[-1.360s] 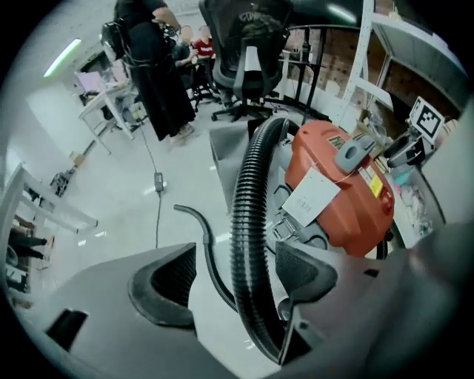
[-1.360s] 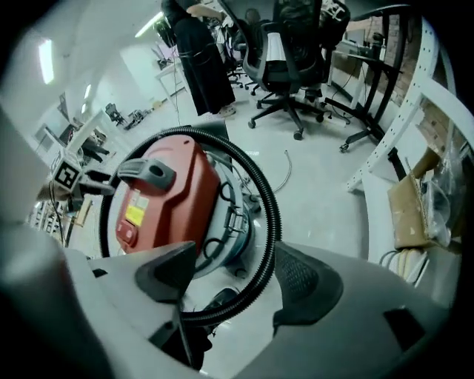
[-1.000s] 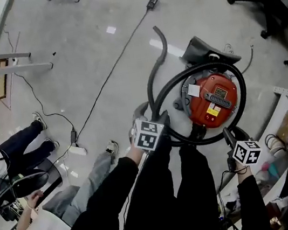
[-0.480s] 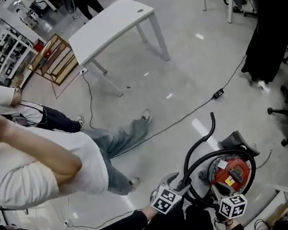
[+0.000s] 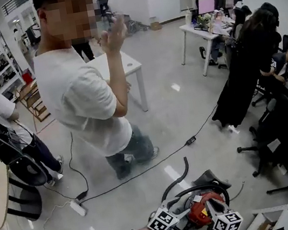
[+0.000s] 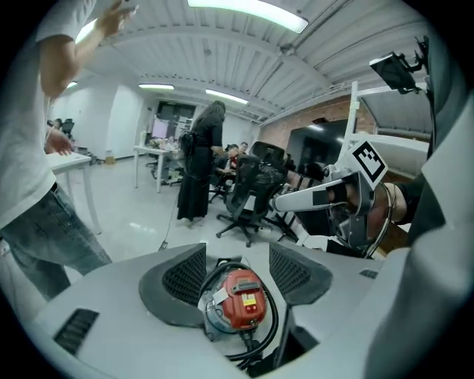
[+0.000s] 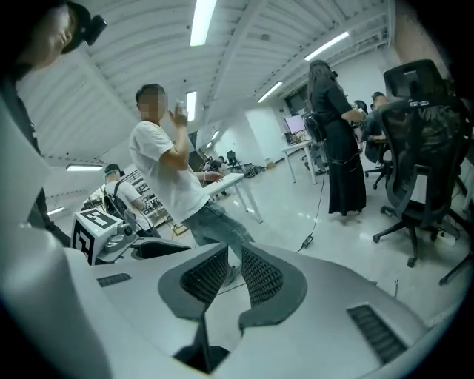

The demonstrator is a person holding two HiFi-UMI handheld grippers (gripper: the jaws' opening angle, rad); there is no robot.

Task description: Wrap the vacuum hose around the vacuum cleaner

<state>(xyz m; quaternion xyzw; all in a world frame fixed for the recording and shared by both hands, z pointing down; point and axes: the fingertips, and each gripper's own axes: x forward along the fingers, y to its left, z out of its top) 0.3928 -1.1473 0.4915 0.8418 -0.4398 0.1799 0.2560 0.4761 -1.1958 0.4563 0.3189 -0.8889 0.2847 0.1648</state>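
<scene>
Your left tongs [image 5: 169,215] and right tongs [image 5: 219,220] have let go of the hose [image 5: 200,187], looped round the vacuum cleaner [image 5: 201,212] on the floor, partly hidden at the head view's bottom; left gripper view: jaws apart, just narrowing, empty; right gripper view: just drawn nearly closed, empty.

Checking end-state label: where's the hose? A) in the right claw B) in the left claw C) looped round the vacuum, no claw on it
C: the hose rings the red vacuum on the floor; the left claw and right claw, jaws just closing, hold nothing.
</scene>
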